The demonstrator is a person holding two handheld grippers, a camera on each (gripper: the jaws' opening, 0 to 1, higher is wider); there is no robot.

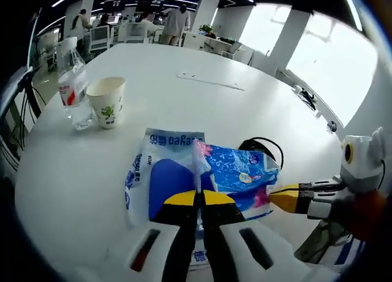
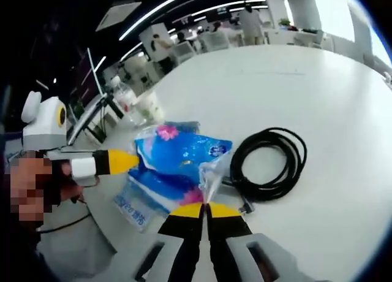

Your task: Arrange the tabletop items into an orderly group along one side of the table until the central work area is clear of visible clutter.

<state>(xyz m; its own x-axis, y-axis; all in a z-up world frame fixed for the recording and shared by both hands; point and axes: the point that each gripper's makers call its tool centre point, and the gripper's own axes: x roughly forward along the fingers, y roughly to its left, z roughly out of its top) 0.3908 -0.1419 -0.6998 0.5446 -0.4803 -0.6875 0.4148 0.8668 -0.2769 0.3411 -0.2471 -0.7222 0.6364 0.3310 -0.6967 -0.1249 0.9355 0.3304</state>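
- The left gripper (image 1: pixel 199 199) has its jaws closed on a twist of plastic at the near edge of the blue tissue pack (image 1: pixel 236 171). In the right gripper view it reaches that pack from the left (image 2: pixel 136 161).
- The right gripper (image 2: pixel 205 209) is likewise clenched, pinching the pack's clear wrapper on the opposite side, so the pack is held between both, neither nearer than the other.
- Beneath the pack lies a flat white-and-blue packet (image 1: pixel 147 171), its long axis running away from the left gripper.
- Just beside the pack, on the right gripper's side, sits the coiled black cable (image 2: pixel 269 162), touching the table (image 1: pixel 208 110).
- Well beyond the pack, toward the table's far-left edge, the paper cup (image 1: pixel 108 101) and water bottle (image 1: pixel 71 86) stand together; the pack's likely destination lies that way.
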